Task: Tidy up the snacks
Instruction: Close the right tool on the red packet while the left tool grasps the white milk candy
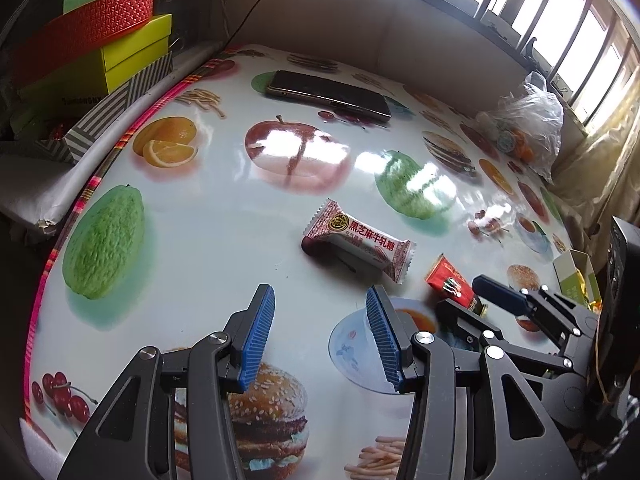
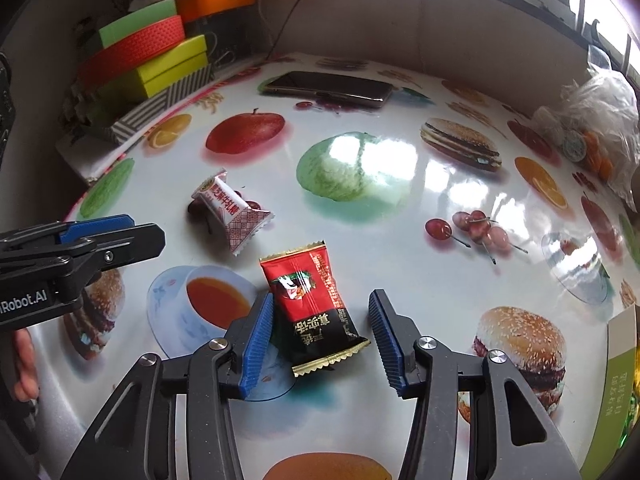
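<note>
A white and dark-red wrapped candy [image 1: 357, 239] lies on the fruit-print tablecloth ahead of my open, empty left gripper [image 1: 320, 336]; it also shows in the right wrist view [image 2: 230, 210]. A red and black snack packet [image 2: 316, 308] lies flat between the open fingers of my right gripper [image 2: 320, 336], with the left pad [image 2: 258, 336] touching or nearly touching its edge. In the left wrist view the packet [image 1: 450, 282] shows at the right, partly hidden by the right gripper [image 1: 476, 300]. The left gripper [image 2: 80, 240] shows at the left of the right wrist view.
A dark phone [image 1: 330, 94] lies at the table's far side. Stacked coloured boxes [image 1: 116, 40] stand off the far left edge. A clear plastic bag of snacks [image 1: 524, 120] sits far right. A green and white box [image 2: 624, 364] stands at the near right edge.
</note>
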`<state>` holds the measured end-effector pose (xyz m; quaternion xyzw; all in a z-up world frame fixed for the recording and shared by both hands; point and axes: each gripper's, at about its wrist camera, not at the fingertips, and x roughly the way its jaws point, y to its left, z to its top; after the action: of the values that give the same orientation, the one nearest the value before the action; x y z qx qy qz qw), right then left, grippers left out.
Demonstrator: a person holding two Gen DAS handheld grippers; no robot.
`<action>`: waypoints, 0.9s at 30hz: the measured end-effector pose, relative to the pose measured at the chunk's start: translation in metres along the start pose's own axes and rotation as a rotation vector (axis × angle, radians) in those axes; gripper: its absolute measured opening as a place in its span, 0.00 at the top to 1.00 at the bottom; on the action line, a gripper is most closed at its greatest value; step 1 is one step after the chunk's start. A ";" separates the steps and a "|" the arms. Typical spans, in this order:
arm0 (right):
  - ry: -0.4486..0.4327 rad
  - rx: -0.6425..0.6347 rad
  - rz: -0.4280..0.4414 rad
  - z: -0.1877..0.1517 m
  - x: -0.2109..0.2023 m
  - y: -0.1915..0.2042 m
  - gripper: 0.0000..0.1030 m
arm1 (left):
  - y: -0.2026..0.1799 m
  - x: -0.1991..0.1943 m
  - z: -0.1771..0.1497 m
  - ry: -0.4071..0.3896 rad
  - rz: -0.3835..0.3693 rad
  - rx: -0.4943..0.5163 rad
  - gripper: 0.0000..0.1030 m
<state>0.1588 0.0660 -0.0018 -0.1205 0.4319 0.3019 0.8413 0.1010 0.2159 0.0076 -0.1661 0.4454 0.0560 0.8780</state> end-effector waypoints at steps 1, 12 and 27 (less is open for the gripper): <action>-0.003 0.007 -0.003 -0.001 -0.001 -0.001 0.61 | 0.000 0.000 0.000 0.001 -0.002 -0.001 0.52; -0.018 0.066 -0.015 -0.011 -0.010 -0.007 0.75 | -0.017 0.015 0.025 0.020 -0.013 -0.010 0.52; -0.029 0.147 -0.002 -0.026 -0.022 -0.027 0.75 | -0.032 0.048 0.050 0.087 0.043 -0.038 0.52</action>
<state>0.1479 0.0239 -0.0012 -0.0544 0.4405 0.2701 0.8544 0.1757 0.2010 0.0038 -0.1753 0.4854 0.0758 0.8531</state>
